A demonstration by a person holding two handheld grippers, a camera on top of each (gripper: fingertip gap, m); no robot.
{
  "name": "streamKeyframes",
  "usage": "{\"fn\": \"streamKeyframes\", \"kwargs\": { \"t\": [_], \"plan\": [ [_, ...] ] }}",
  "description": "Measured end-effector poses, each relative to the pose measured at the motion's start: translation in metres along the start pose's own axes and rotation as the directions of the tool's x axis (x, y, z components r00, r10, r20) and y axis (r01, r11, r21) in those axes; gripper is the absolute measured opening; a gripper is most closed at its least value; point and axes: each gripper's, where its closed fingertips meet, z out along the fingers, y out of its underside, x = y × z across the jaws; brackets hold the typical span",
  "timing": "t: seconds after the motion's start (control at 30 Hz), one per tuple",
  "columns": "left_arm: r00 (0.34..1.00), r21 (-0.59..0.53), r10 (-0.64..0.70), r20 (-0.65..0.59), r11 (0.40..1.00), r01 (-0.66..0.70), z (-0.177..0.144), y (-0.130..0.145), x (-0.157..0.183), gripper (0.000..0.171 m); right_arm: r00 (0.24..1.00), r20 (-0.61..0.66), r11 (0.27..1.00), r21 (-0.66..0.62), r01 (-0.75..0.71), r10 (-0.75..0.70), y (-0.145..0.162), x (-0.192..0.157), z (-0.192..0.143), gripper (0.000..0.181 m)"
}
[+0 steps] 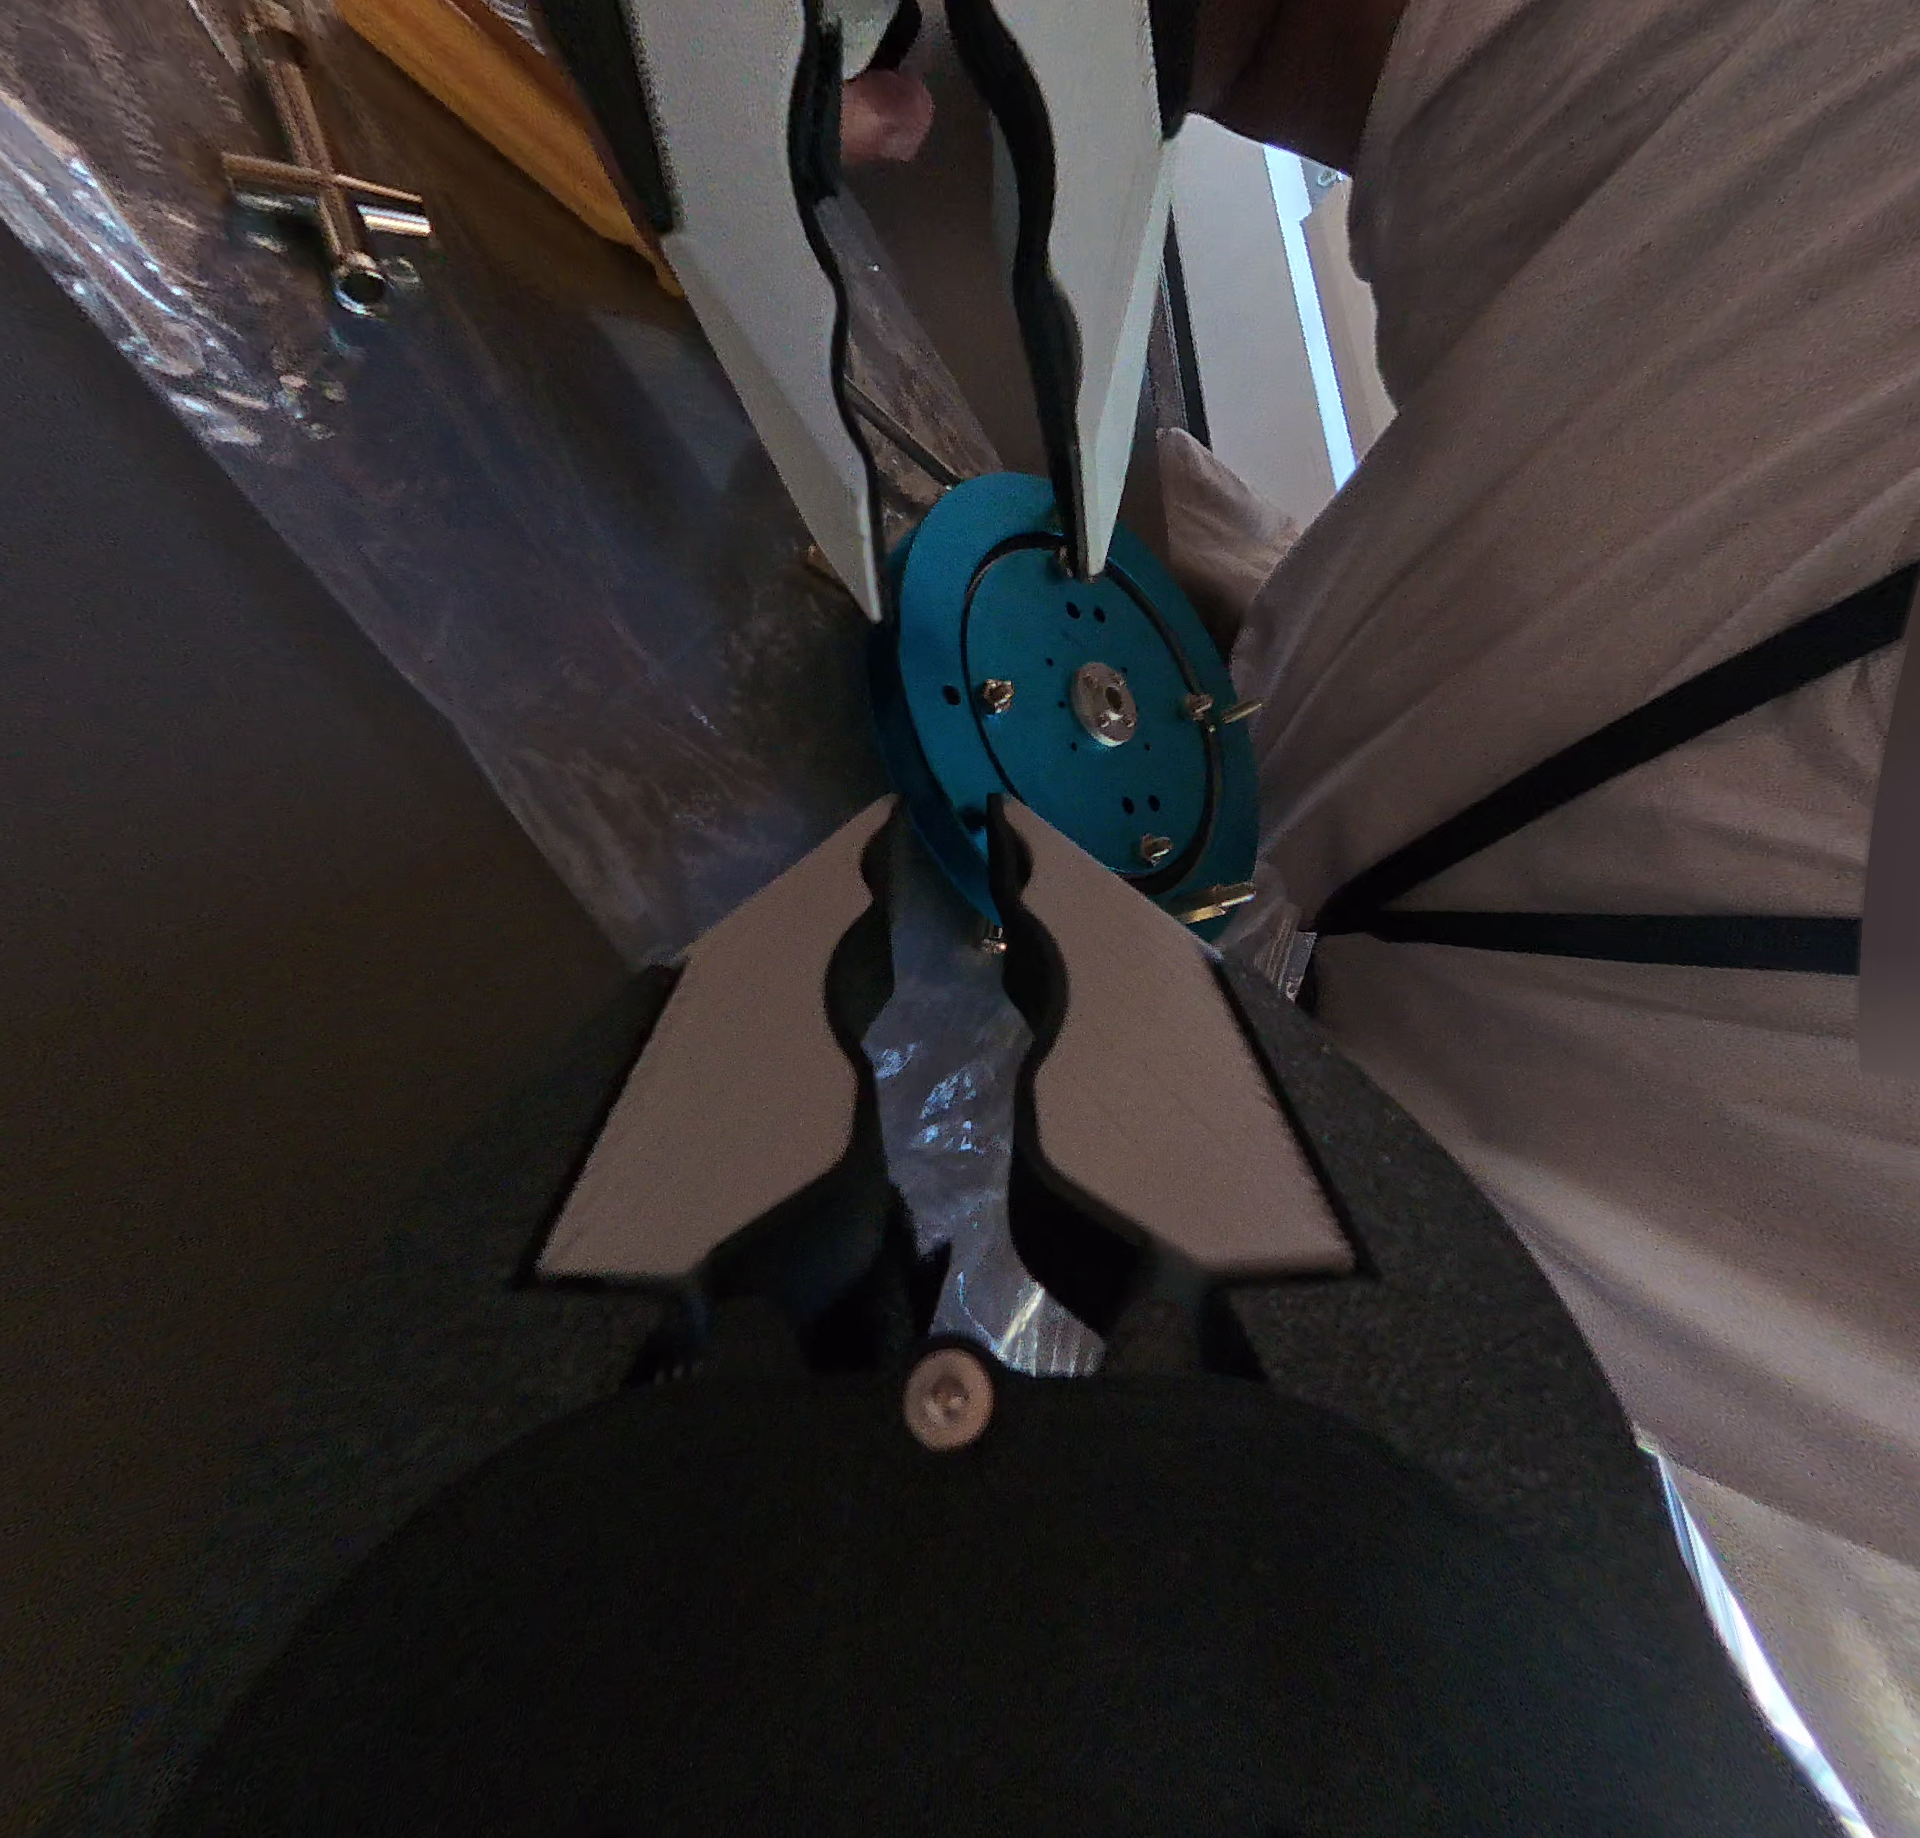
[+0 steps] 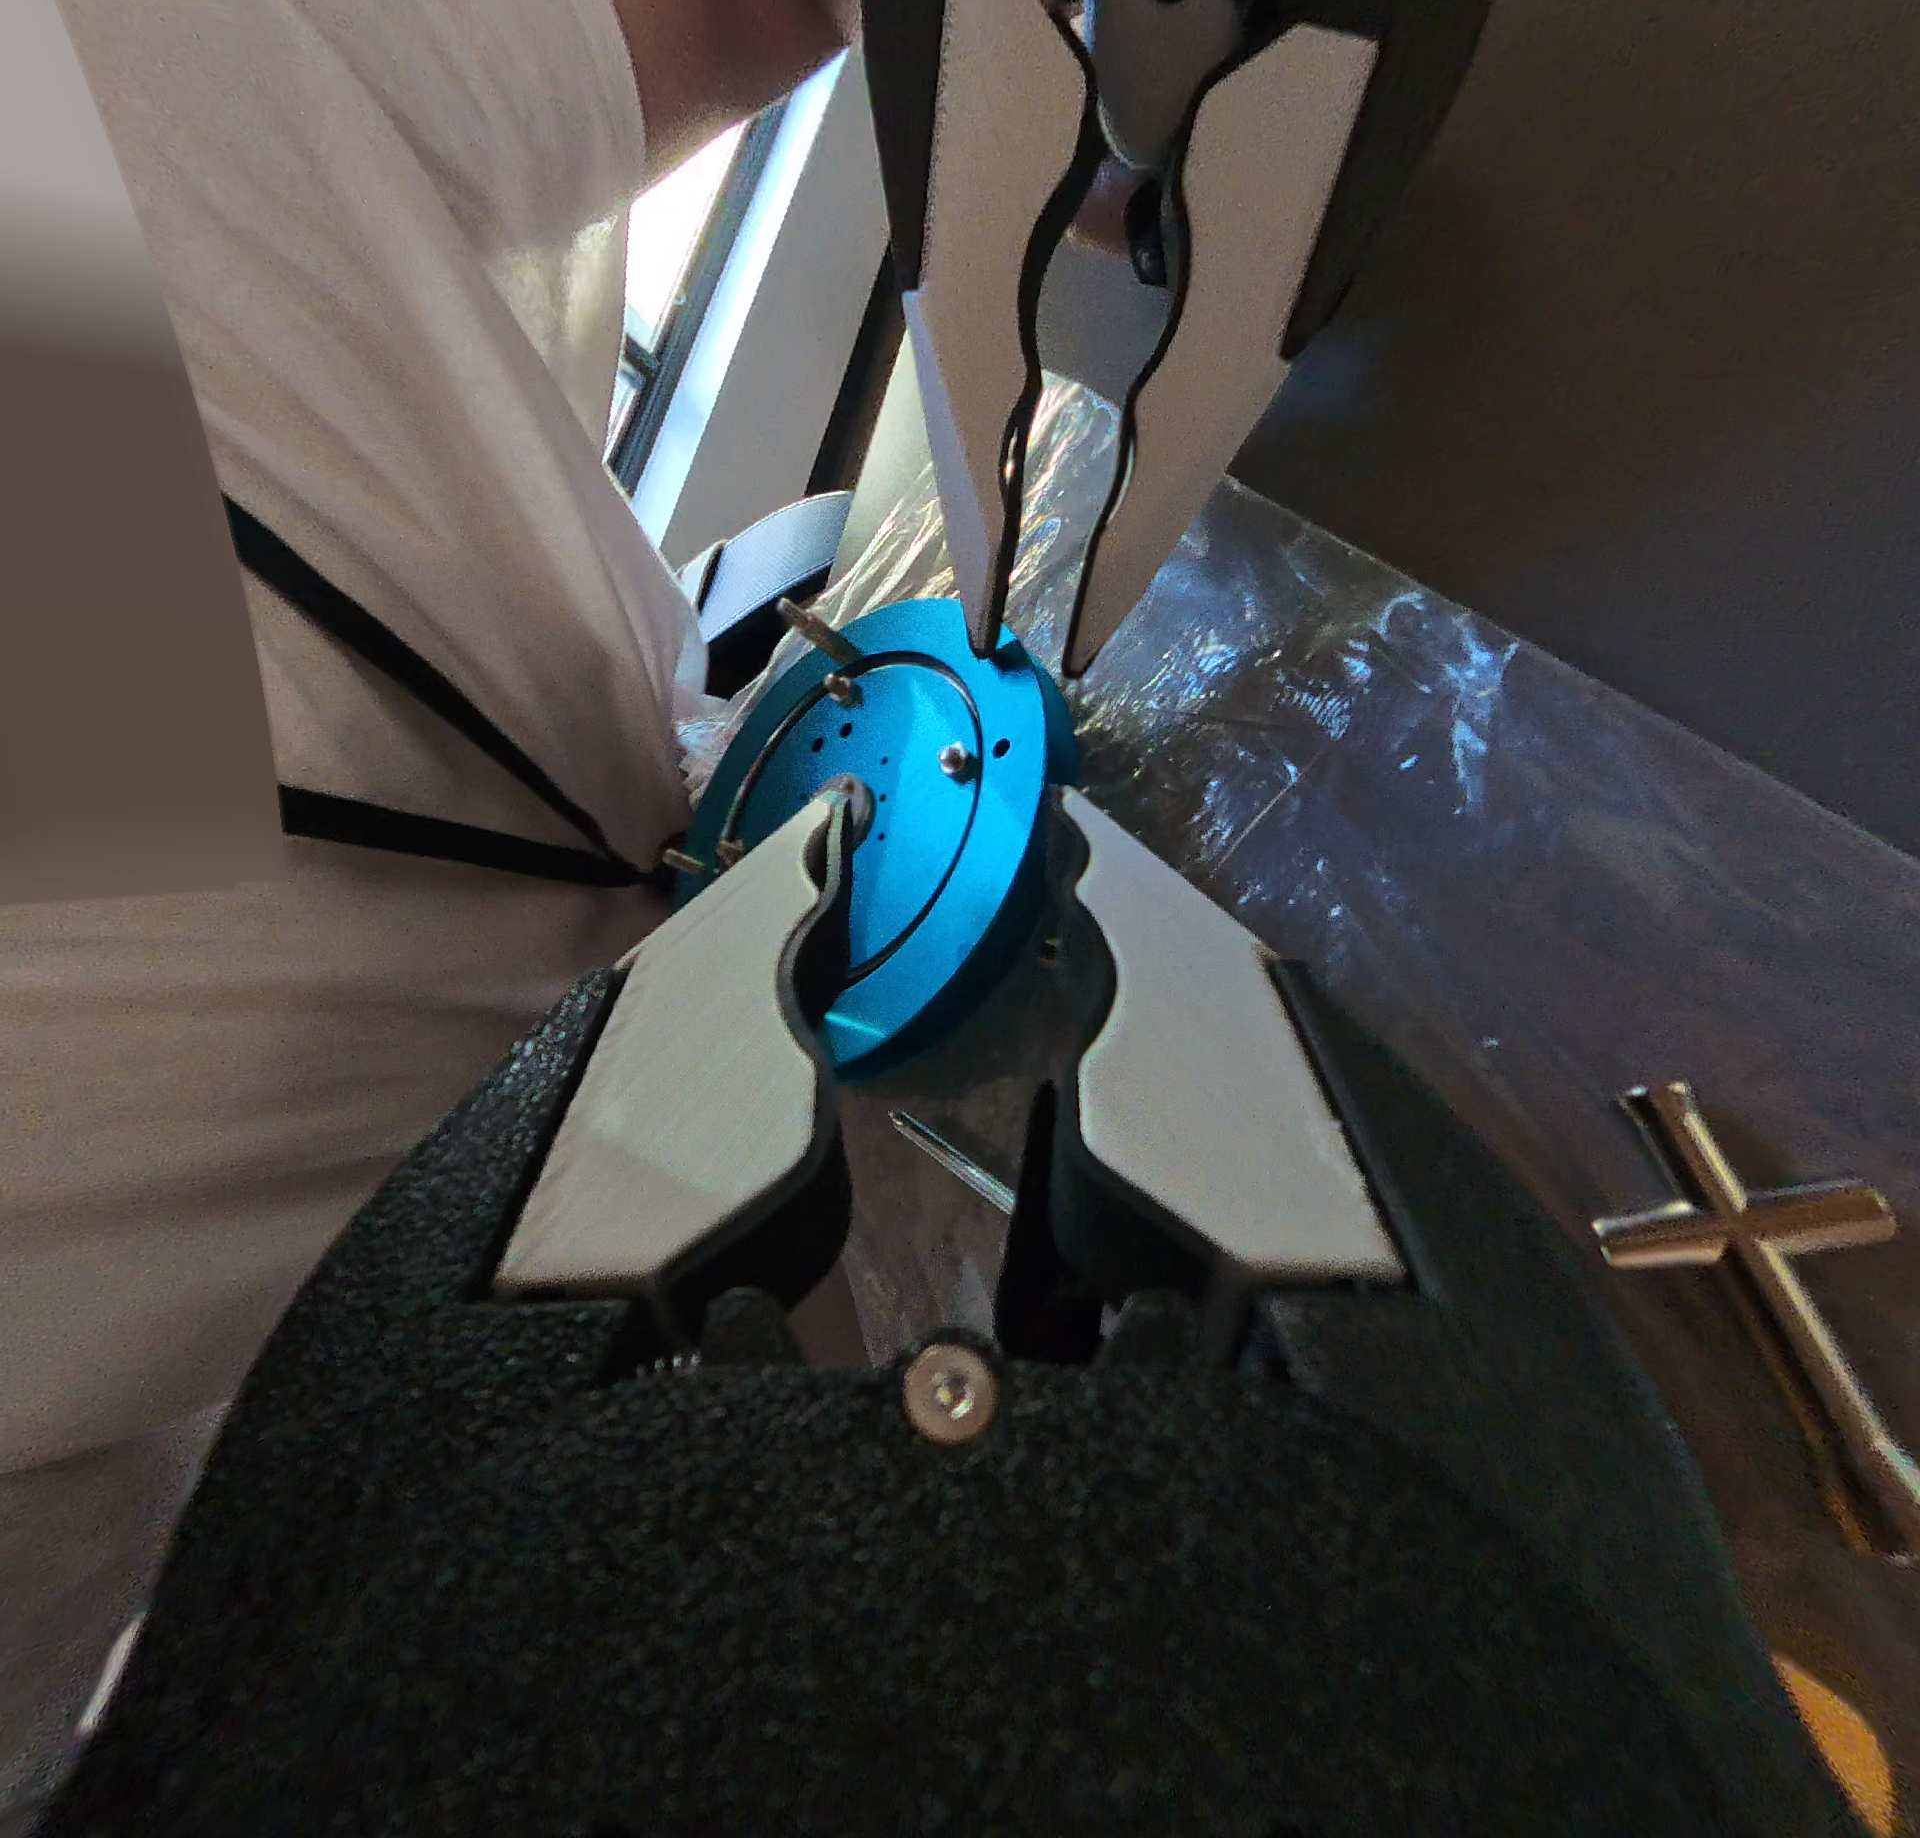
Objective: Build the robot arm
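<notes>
Left wrist view: my left hand-held gripper point(image 1: 940, 817) is clamped on the rim of a blue metal disc point(image 1: 1081, 749), held on edge, one finger on each face. The disc carries a silver hub at its centre and small brass screws and pins around its inner ring. My right hand-held gripper point(image 1: 982, 583) comes in from above and pinches the opposite rim. A cross-shaped metal wrench point(image 1: 322, 193) lies on the desk point(image 1: 156, 749) well apart, on clear plastic film point(image 1: 520, 562) (beside a yellow wooden piece).

Right wrist view: the right hand-held gripper point(image 2: 951, 817) grips the blue metal disc point(image 2: 925, 853) across its edge; the left hand-held gripper point(image 2: 1029, 650) holds the far rim. The cross-shaped metal wrench point(image 2: 1756, 1258) rests at lower right.
</notes>
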Motion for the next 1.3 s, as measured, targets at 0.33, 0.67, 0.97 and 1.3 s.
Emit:
{"fn": "streamKeyframes", "kwargs": {
  "t": [0.33, 0.67, 0.97, 1.3],
  "plan": [
    [0.978, -0.013, -0.140, -0.155, 0.990, 0.139, 0.003, -0.006, 0.005, 0.012, 0.993, 0.081, 0.994, -0.077, -0.082, 0.089, 0.000, 0.002, 0.012, 0.026],
    [0.961, -0.086, -0.170, -0.218, 0.984, 0.154, 0.019, -0.001, 0.014, 0.006, 0.989, 0.080, 0.982, -0.154, -0.113, 0.126, 0.009, -0.002, 0.021, 0.009],
    [0.978, -0.031, -0.104, -0.182, 0.995, 0.100, 0.020, -0.010, 0.018, 0.003, 0.921, 0.168, 0.924, -0.221, -0.312, 0.351, 0.010, -0.010, 0.015, 0.003],
    [0.981, 0.105, -0.140, -0.134, 0.982, 0.155, 0.001, -0.019, 0.012, 0.044, 0.909, 0.189, 0.924, -0.169, -0.343, 0.372, -0.006, -0.008, -0.001, 0.000]
  ]
}}
